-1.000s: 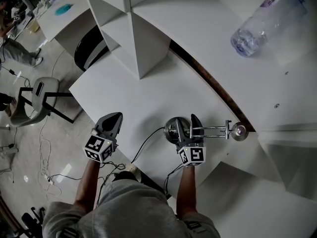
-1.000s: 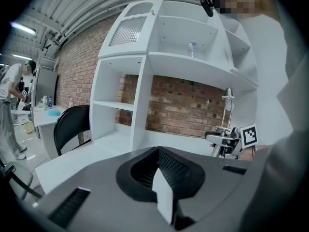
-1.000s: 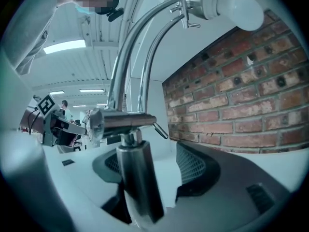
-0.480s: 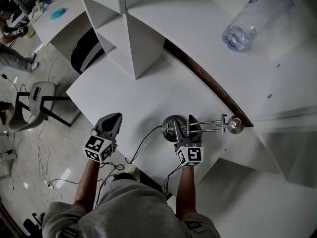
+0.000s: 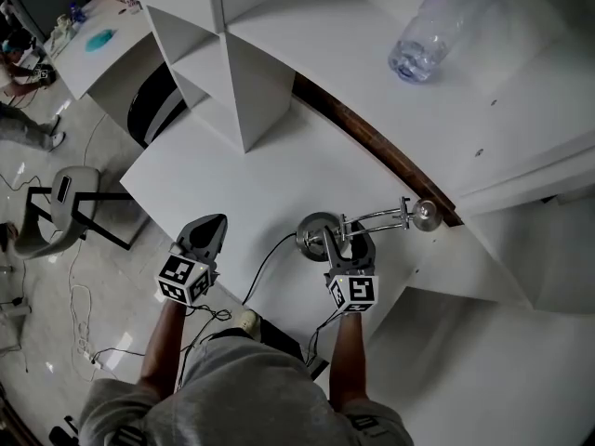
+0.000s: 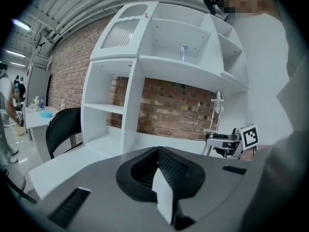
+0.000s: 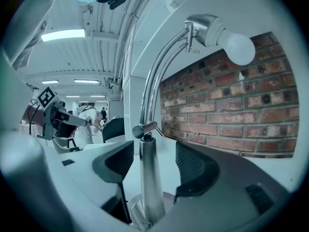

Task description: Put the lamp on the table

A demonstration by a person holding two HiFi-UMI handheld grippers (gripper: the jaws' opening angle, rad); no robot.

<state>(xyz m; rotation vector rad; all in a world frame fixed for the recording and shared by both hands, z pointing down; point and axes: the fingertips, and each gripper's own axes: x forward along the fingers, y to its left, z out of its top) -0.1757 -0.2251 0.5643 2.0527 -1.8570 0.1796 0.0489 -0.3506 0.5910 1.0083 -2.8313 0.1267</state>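
Observation:
A chrome desk lamp (image 5: pixel 314 233) stands upright on its round base near the front edge of the white table (image 5: pixel 232 184). Its curved arm reaches right to the bulb (image 5: pixel 426 214). My right gripper (image 5: pixel 346 240) is open, with the lamp's stem (image 7: pixel 149 178) between its jaws and a small gap on each side. The bulb (image 7: pixel 239 47) hangs above in the right gripper view. My left gripper (image 5: pixel 212 223) is shut and holds nothing, over the table's front left part. The left gripper view shows the lamp (image 6: pixel 217 115) at the right.
A white shelf unit (image 5: pixel 232 54) stands at the back of the table against a brick wall. A clear water bottle (image 5: pixel 432 26) lies on an upper shelf. The lamp's cable (image 5: pixel 270 263) runs off the front edge. A black chair (image 5: pixel 153 100) and a stool (image 5: pixel 56 203) are at the left.
The head view has shifted, so everything sits a little higher and further left. The lamp still stands on its base with the right gripper at its stem. The left gripper has kept its place.

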